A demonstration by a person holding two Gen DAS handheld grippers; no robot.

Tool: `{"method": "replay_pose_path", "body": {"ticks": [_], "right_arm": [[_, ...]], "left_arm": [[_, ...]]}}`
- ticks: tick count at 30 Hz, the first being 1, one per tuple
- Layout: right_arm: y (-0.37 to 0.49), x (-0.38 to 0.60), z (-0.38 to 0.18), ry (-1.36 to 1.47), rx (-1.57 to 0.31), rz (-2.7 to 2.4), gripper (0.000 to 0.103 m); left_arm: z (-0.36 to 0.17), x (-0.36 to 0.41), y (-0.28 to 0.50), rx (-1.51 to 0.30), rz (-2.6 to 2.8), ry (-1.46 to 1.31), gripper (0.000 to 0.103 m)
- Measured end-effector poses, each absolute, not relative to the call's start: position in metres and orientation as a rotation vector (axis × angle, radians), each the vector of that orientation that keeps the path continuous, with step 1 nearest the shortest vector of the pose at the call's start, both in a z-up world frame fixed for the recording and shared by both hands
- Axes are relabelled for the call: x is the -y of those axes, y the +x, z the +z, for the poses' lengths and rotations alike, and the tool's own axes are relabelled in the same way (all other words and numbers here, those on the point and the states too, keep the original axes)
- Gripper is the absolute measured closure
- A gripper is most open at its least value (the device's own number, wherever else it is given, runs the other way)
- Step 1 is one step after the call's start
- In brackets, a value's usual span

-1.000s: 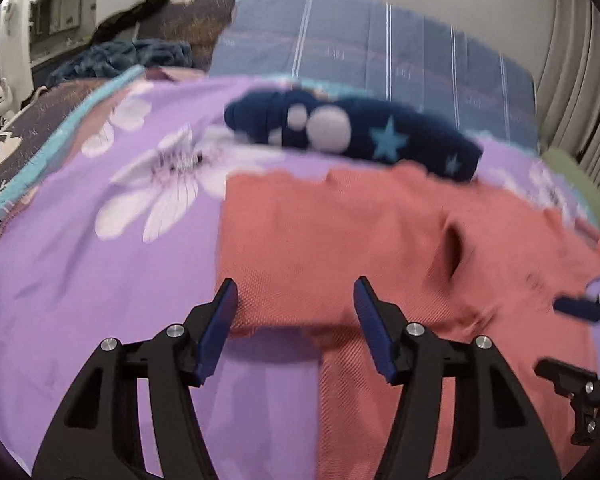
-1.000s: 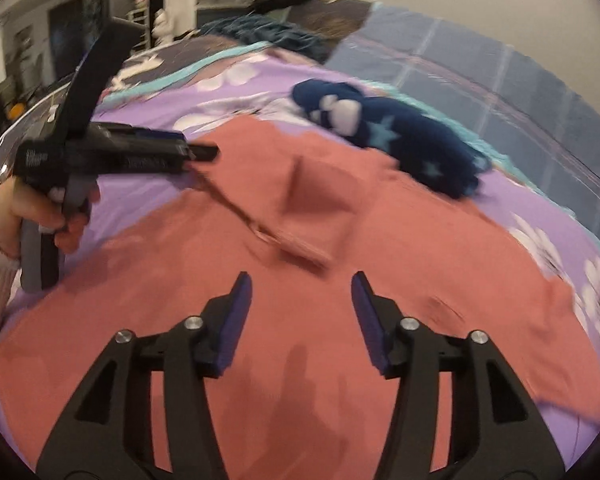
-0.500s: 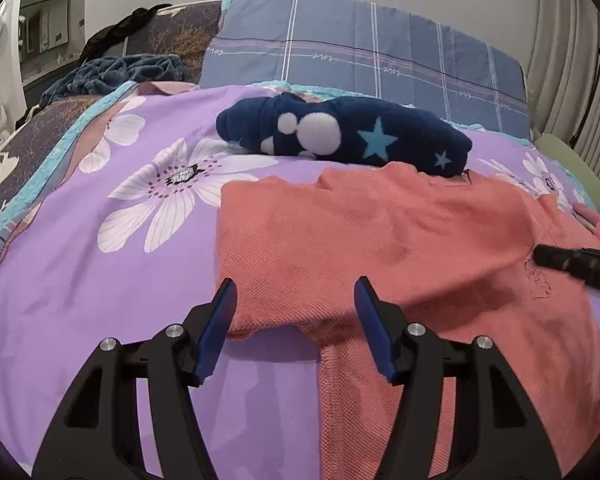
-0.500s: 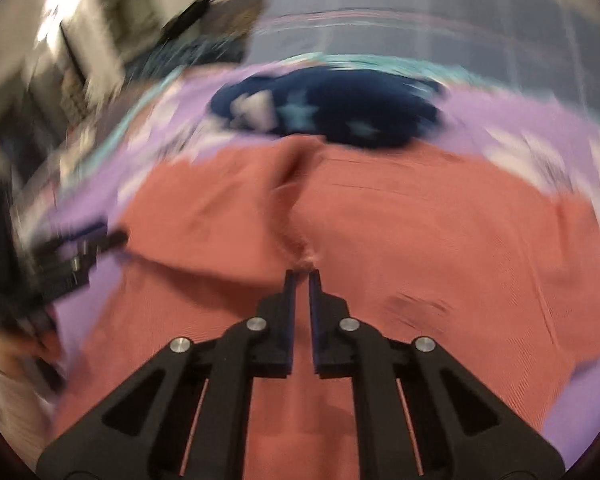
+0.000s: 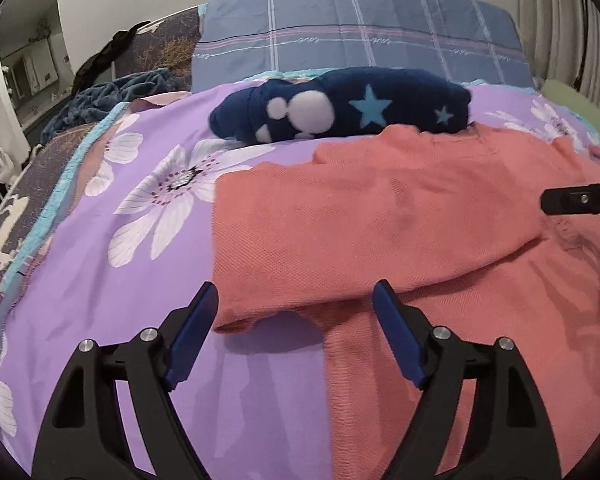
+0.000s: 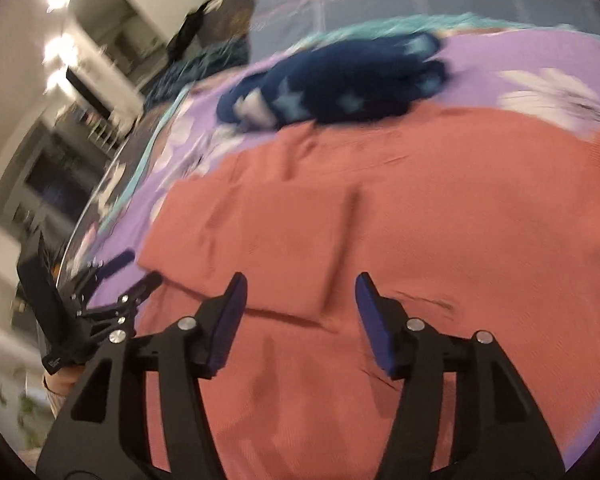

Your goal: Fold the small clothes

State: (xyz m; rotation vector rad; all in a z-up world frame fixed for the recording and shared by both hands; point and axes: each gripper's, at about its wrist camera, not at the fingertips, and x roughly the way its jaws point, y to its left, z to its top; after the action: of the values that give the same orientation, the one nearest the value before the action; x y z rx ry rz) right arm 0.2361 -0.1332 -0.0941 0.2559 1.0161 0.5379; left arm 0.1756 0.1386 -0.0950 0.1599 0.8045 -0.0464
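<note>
Both grippers stand wide open and hold nothing: the left gripper hovers over the folded sleeve's loose corner, the right gripper over the middle of the coral top, which lies spread on the purple floral bedspread. I'd worry about that corner; a pinch there could drag the sleeve back open or catch the bedspread beneath. The navy star-print garment touches the top's far edge and could get swept into a fold.

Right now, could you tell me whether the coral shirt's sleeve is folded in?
Folded in: the sleeve lies flat across the coral shirt.
</note>
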Motion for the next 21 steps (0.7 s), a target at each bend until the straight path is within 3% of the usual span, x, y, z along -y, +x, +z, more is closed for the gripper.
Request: {"method": "replay_pose_path", "body": {"ticks": [4,5,6,7,8,16,21], "right_arm": [[0.257,0.112,-0.11,0.217,-1.046,0.501,0.046],[0.259,0.108,-0.109,0.214,-1.03,0.493,0.053],[0.26,0.106,-0.108,0.206,-1.022,0.486,0.08],[0.263,0.103,-0.107,0.193,-1.029,0.466,0.093],[0.266,0.103,-0.107,0.209,-1.035,0.466,0.099],[0.234,0.158,-0.032,0.253,-0.796,0.398,0.1],[0.237,0.196,-0.028,0.249,-0.793,0.297,0.1]], "left_arm": [[-0.097,-0.149,0.179,-0.814,-0.021,0.15,0.019],[-0.098,-0.151,0.18,-0.814,-0.021,0.141,0.017],[-0.098,-0.153,0.181,-0.816,-0.023,0.13,0.017],[-0.098,-0.154,0.181,-0.817,-0.027,0.116,0.017],[-0.098,-0.155,0.181,-0.818,-0.03,0.109,0.017],[-0.096,-0.147,0.178,-0.799,-0.05,0.132,0.012],[-0.103,-0.14,0.181,-0.826,-0.042,0.165,0.012]]}}
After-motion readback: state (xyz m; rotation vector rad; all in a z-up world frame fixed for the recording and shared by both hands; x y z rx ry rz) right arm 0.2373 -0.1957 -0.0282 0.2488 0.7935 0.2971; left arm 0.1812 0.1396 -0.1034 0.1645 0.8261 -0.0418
